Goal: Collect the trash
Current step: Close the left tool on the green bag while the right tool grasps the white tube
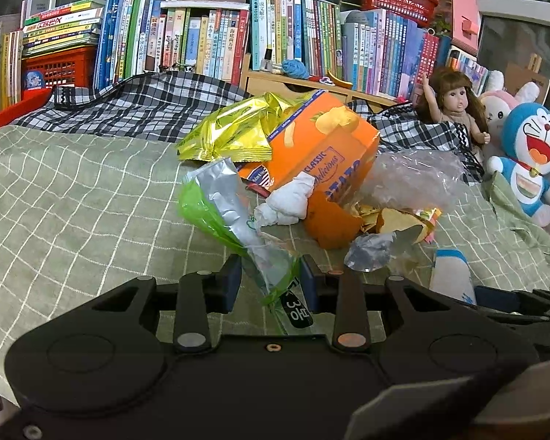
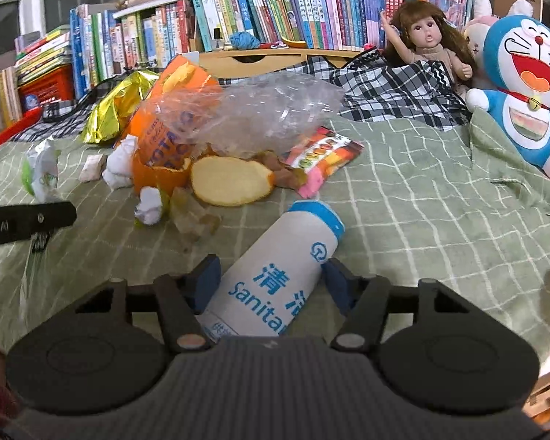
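On the green checked bedspread (image 1: 73,190) lies a heap of trash: an orange chip box (image 1: 322,146), a gold foil bag (image 1: 234,128), a clear plastic bag (image 1: 410,179), a white tissue wad (image 1: 286,201), orange peel (image 2: 231,179) and a colourful candy wrapper (image 2: 326,154). My left gripper (image 1: 271,275) is shut on a green and silver wrapper (image 1: 216,205), which sticks up ahead of it. My right gripper (image 2: 269,278) straddles a white tube with blue lettering (image 2: 289,256) that lies on the bed. Its pads sit against both sides of the tube.
A doll (image 2: 429,44) and a blue plush toy (image 2: 524,73) sit at the right. A black-and-white checked blanket (image 1: 128,102) lies behind the heap. Rows of books (image 1: 201,36) and a red crate (image 1: 62,66) line the back.
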A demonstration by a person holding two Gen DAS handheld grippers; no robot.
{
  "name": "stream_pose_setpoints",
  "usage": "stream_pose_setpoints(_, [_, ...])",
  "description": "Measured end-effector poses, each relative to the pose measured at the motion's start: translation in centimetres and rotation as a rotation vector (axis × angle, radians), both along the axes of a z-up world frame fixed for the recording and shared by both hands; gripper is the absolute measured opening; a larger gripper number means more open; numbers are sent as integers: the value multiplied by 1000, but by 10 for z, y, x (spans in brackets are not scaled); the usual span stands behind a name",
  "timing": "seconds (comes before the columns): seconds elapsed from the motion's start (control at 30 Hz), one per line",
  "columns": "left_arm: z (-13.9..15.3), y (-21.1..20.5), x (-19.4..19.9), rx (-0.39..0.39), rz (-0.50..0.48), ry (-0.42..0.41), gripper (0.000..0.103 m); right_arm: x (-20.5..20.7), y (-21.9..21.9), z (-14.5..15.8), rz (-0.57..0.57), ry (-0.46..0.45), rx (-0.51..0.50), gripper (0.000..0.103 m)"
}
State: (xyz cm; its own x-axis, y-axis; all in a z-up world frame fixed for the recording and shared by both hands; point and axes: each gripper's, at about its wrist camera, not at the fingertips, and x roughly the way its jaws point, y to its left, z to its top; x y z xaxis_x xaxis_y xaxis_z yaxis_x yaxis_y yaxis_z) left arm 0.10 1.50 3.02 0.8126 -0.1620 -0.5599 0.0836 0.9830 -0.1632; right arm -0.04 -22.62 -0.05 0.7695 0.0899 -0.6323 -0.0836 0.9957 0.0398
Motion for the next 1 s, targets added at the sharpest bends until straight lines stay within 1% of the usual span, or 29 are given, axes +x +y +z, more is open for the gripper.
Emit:
stream_pose_setpoints(0.03, [0,0,-1,0,-1,0,32,-2,-5,1,6,0,-9,75])
stream_pose_setpoints(0.1, [0,0,-1,4,-3,0,32,-6,-16,3,12,-4,-31,77])
stream_pose_setpoints(0.13, [-1,0,-1,5,-3,0,32,-7,-20,5,-4,-2,-53,82])
stream_pose_setpoints(0.17, [-1,0,-1,5,-4,0,32,-8,-23,6,-31,-7,-83,84])
stream_pose_setpoints(0.23, [-1,0,-1,2,-4,2,32,-9,-28,8,-93,-14,-130,85])
stream_pose_setpoints(0.27, [-2,0,-2,0,-5,3,32,-9,-31,9,-116,-13,-123,85])
stream_pose_setpoints(0.37, [-2,-1,-2,-5,-5,8,32,-10,-38,12,-127,13,-2,87])
stream_pose_setpoints(0.43, [-2,-2,-2,-5,-6,9,32,-10,-32,11,-127,35,62,88])
stream_pose_setpoints(0.53, [-2,-1,-2,-5,-4,10,32,-13,-10,7,-98,33,81,88])
stream_pose_setpoints(0.6, [-2,-1,-2,-5,-4,7,32,-19,9,1,-75,10,46,89])
stream_pose_setpoints(0.7, [-2,1,-3,-2,0,5,32,-31,31,-6,-30,-51,-100,89])
stream_pose_setpoints(0.73, [-2,2,-4,-2,1,4,32,-34,32,-6,-25,-66,-127,89])
stream_pose_setpoints(0.8, [-1,4,-5,-3,3,1,32,-37,26,-5,-30,-66,-154,90])
stream_pose_setpoints(0.87, [-1,5,-6,-1,4,-4,32,-36,14,-4,-52,-54,-153,91])
stream_pose_setpoints(0.93, [-1,5,-6,-4,3,-4,32,-34,-1,-4,-92,-43,-155,93])
stream_pose_setpoints(1.0, [0,5,-6,-8,0,-3,32,-34,-13,-5,-142,-45,-180,93])
